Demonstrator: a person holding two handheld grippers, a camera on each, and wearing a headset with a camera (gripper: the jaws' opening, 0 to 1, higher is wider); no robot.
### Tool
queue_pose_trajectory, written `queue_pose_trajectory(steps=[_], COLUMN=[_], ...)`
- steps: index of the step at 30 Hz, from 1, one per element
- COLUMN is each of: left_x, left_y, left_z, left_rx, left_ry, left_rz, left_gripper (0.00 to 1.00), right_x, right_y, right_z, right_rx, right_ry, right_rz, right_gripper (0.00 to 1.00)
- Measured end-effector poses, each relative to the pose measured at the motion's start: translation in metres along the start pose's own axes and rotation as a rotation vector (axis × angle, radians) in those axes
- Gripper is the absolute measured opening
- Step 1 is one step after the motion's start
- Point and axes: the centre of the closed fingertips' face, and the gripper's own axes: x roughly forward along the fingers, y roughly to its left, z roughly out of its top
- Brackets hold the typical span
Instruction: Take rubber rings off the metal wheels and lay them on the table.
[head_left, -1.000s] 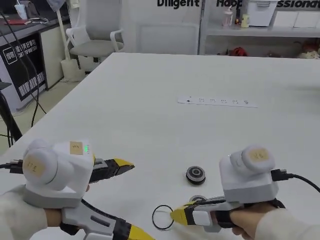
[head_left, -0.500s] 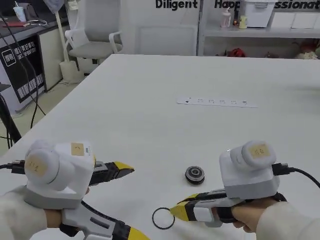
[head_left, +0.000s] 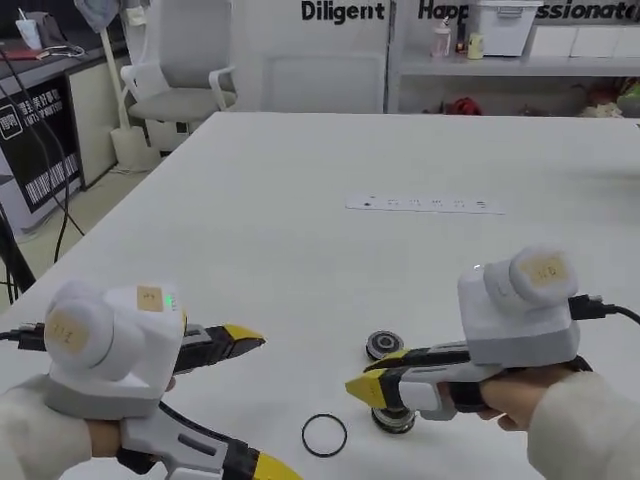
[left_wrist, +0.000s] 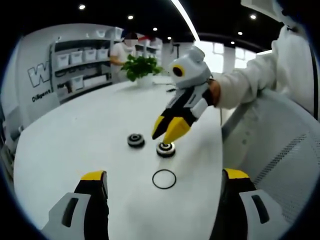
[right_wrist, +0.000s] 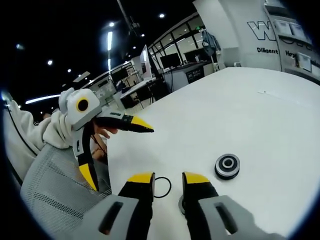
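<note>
Right tongs (head_left: 365, 388) slightly parted, empty, directly above wheel (head_left: 395, 422) by near edge of table (head_left: 300, 230); left tongs (head_left: 268, 405) gaping wide, farther off.

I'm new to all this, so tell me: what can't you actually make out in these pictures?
Near wheel: in the head view, half hidden beneath the right gripper; in the right gripper view, behind its jaws.
Whether it is stripped bare: too small in the left gripper view.
Wall lettering: cut by the head view's top edge.
</note>
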Motion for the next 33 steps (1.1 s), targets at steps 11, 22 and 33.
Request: queue_pose_trajectory(steps=[11,22,33], left_x=[-0.001,-0.001,0.002], left_y=[0.0,-0.001,-0.008], left_z=[0.001,0.005,0.01], left_rx=[-0.001,-0.002,0.016], left_ry=[-0.004,-0.02,-0.025], left_rz=[0.004,0.0,-0.023], left_gripper=[0.96,0.96,0.96], right_x=[-0.026,-0.05,-0.056], right_y=[-0.009,-0.016,-0.026], right_z=[0.031,0.044,0.031], right_rx=[-0.045,-0.093,-0.104], right_ry=[-0.089,-0.137,-0.151], right_rz=[-0.041,-0.081,-0.057], right_gripper=[0.24,0.31,0.4])
